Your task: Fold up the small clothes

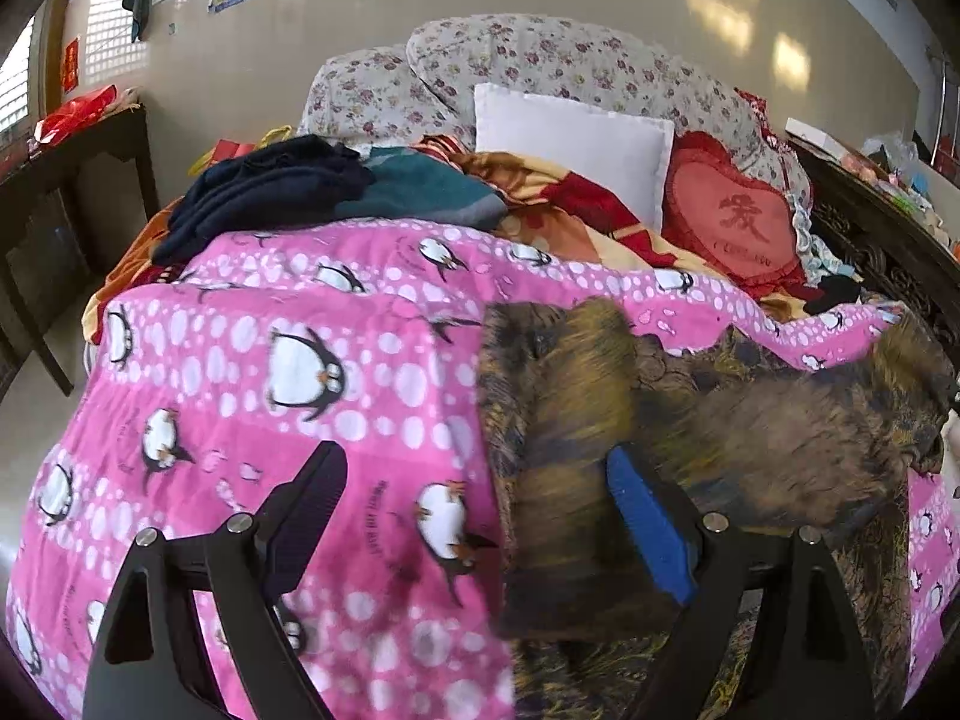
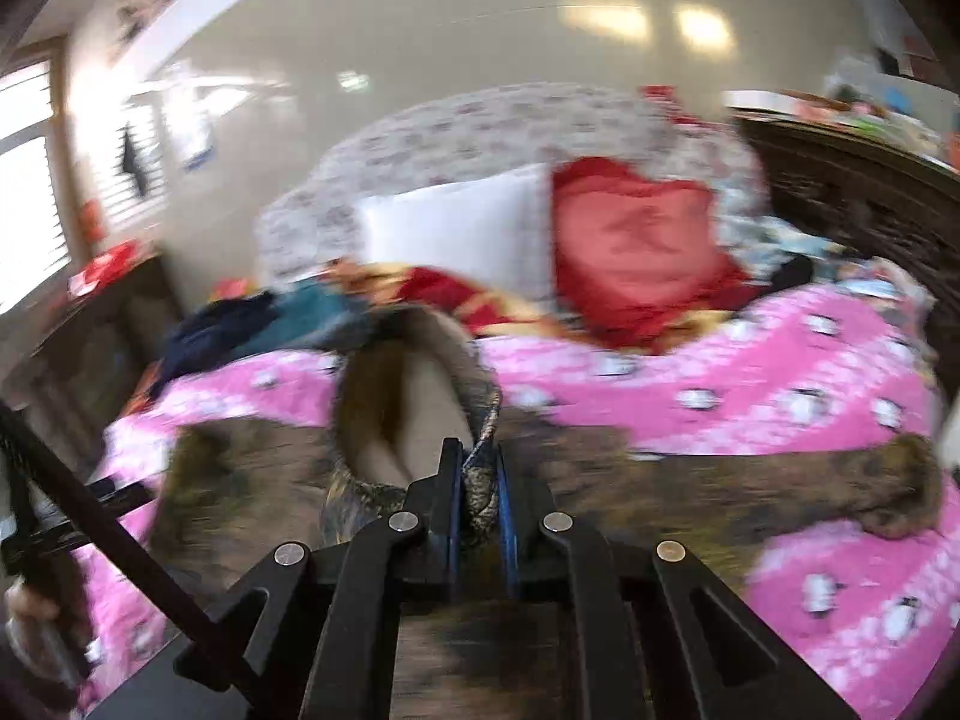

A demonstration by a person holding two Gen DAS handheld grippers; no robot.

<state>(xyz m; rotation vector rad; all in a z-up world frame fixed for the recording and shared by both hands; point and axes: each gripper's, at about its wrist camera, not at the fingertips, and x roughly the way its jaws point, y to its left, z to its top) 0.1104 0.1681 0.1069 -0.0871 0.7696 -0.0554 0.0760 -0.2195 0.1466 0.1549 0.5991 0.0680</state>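
Observation:
A small brown-olive camouflage jacket with fur trim lies on the pink penguin blanket, at the right of the left wrist view. My left gripper is open and empty; its blue-padded right finger rests over the jacket's left part, its left finger over the blanket. In the blurred right wrist view my right gripper is shut on the jacket's fur-trimmed hood edge, with the hood lifted ahead and a sleeve stretched right.
Behind the blanket are a pile of dark blue and teal clothes, a white pillow, a red heart cushion and a floral quilt. A dark carved headboard runs along the right; a dark table stands left.

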